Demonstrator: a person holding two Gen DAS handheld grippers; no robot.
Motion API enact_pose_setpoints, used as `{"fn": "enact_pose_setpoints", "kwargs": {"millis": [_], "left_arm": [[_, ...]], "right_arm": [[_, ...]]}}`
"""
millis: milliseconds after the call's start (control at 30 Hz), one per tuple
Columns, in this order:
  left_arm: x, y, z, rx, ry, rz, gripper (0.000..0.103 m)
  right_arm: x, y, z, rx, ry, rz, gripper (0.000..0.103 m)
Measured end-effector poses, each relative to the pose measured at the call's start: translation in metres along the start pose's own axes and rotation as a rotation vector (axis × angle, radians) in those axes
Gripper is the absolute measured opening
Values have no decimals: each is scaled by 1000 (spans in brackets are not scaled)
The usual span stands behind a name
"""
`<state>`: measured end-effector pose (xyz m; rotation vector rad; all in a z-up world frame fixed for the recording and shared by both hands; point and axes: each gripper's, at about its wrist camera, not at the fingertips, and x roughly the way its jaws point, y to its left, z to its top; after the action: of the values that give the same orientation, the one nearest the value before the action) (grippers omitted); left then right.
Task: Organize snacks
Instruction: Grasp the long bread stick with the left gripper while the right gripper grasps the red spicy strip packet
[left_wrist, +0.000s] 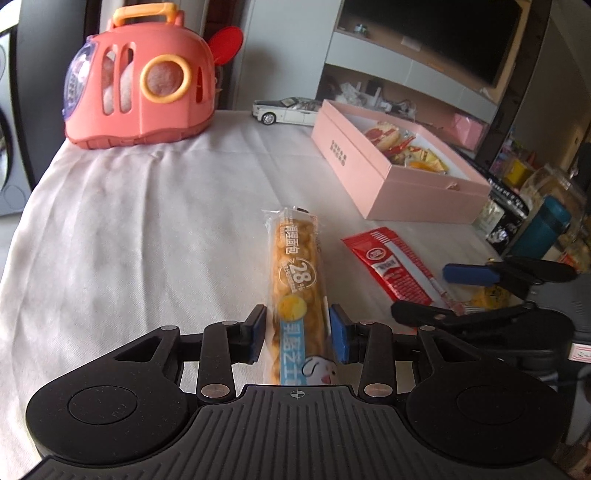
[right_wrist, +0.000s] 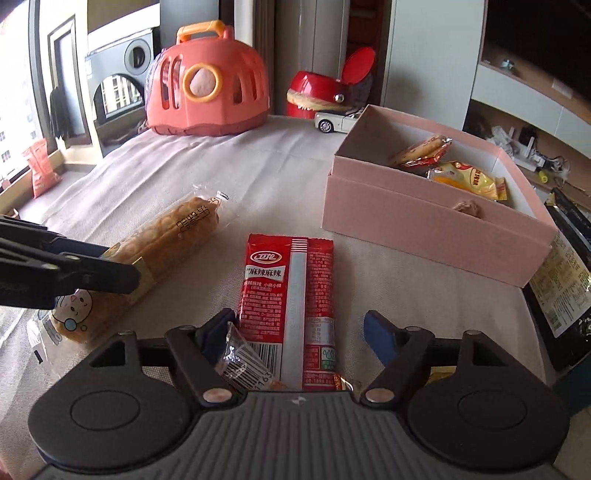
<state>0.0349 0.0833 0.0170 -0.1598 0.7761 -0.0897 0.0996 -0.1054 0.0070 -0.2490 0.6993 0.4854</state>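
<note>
A long bread roll in a clear wrapper (left_wrist: 297, 291) lies on the white cloth, its near end between the blue pads of my left gripper (left_wrist: 298, 332), which closes on it. The roll also shows in the right wrist view (right_wrist: 162, 243), with the left gripper's fingers (right_wrist: 92, 275) on it. A red spicy-snack packet (right_wrist: 291, 291) lies flat between the wide-open fingers of my right gripper (right_wrist: 299, 332); the packet also shows in the left wrist view (left_wrist: 393, 266). An open pink box (right_wrist: 424, 221) holds several snack packs at the right.
A coral toy carrier (left_wrist: 136, 81) and a white model car (left_wrist: 284, 110) stand at the table's far side. A red bin (right_wrist: 317, 96) sits behind. A small clear-wrapped snack (right_wrist: 240, 362) lies by the right gripper's left finger. Dark packages (right_wrist: 565, 273) and a teal bottle (left_wrist: 543, 229) crowd the right edge.
</note>
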Motion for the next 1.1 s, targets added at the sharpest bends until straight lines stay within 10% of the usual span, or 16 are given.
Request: {"fn": "enact_pose_setpoints", "kwargs": {"millis": [700, 1100], "left_arm": [[11, -10, -5, 49, -30, 47, 43], [7, 1, -10, -2, -67, -1, 43]], "right_arm": [[13, 4, 23, -41, 86, 41, 81], [14, 2, 31, -41, 91, 68, 52]]}}
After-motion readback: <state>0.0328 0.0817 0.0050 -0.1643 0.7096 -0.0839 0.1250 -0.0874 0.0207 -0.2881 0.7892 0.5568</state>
